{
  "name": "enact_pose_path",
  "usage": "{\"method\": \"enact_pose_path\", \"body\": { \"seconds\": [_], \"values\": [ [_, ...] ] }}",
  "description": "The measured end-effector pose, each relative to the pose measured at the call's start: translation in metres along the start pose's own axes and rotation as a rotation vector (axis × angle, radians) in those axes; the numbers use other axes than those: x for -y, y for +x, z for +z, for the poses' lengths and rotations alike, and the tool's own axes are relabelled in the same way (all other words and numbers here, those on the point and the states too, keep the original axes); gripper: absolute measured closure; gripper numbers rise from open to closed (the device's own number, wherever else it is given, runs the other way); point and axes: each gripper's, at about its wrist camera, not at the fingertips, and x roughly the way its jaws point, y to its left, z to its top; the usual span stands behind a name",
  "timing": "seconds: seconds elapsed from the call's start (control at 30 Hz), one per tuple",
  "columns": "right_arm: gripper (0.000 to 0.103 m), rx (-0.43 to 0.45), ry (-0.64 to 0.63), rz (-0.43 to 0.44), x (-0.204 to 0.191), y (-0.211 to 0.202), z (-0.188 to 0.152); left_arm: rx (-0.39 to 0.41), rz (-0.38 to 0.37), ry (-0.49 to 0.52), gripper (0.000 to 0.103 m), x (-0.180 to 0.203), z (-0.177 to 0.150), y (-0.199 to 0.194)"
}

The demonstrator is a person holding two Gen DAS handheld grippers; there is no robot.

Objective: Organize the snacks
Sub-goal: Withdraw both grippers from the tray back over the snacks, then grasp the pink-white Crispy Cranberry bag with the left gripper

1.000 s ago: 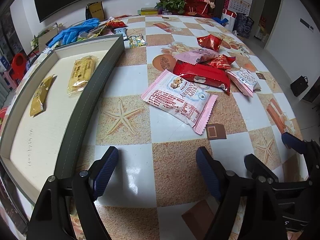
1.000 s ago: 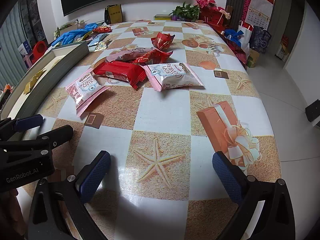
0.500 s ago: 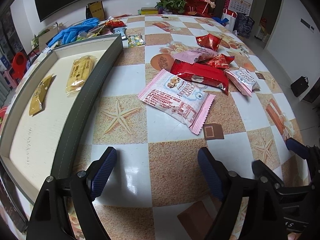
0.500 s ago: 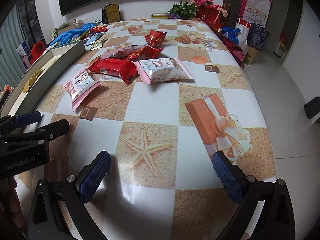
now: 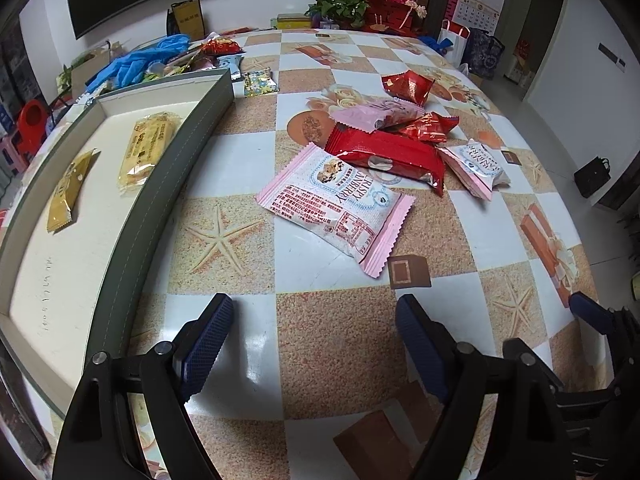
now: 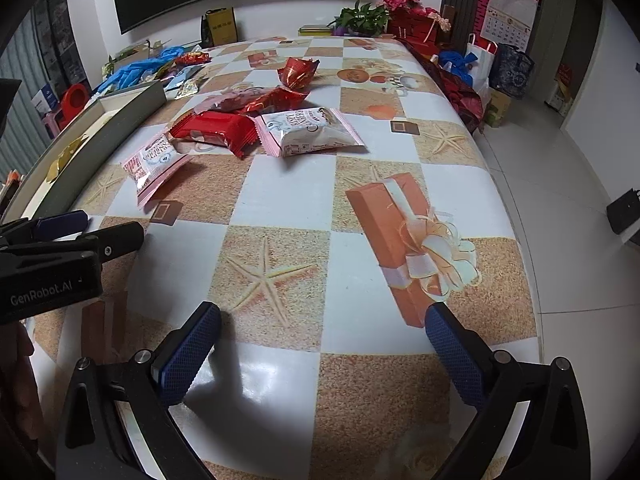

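A pile of snack packs lies mid-table: a pink-white cranberry pack [image 5: 336,204] nearest my left gripper, a red pack [image 5: 386,154], a second pink-white pack [image 5: 478,166], a pale pink pack [image 5: 378,114] and red foil packs [image 5: 408,86]. A grey tray [image 5: 168,184] on the left holds two yellow snack bars [image 5: 146,152]. My left gripper [image 5: 314,344] is open and empty, short of the cranberry pack. My right gripper [image 6: 320,344] is open and empty over bare tablecloth; the pile [image 6: 224,130] lies far ahead on its left.
Blue gloves [image 5: 140,62] and small wrappers crowd the far left corner of the table. A plant and red flower box [image 5: 360,6] stand at the far edge. The table's right edge [image 6: 516,216] drops to a tiled floor with bags.
Both grippers have drawn slightly closer to the snack pile, the left nearing the cranberry pack. Nothing on the table has moved.
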Motion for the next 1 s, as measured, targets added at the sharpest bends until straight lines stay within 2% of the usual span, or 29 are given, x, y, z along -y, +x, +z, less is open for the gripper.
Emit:
{"method": "enact_pose_path", "body": {
  "seconds": [0.4,0.47,0.6,0.67,0.73,1.0],
  "values": [
    [0.001,0.004,0.004,0.0,0.0,0.0,0.0,-0.046,-0.112,-0.147,0.017,-0.004,0.044,0.009],
    [0.001,0.004,0.004,-0.001,0.0,0.0,0.0,-0.049,-0.098,-0.18,0.017,-0.002,0.054,0.013],
    [0.001,0.004,0.003,0.002,0.0,0.0,0.0,-0.112,-0.001,-0.251,0.017,-0.004,0.068,0.033],
    [0.001,0.005,0.003,0.005,0.0,0.0,0.001,-0.1,0.047,-0.236,0.018,-0.001,0.071,0.036],
    [0.001,0.005,0.002,0.007,0.0,0.0,0.002,-0.081,0.074,-0.193,0.032,0.003,0.071,0.035],
    [0.001,0.006,0.0,0.009,-0.001,0.0,0.001,-0.036,0.032,-0.12,0.036,-0.008,0.052,0.023]
  ]
}}
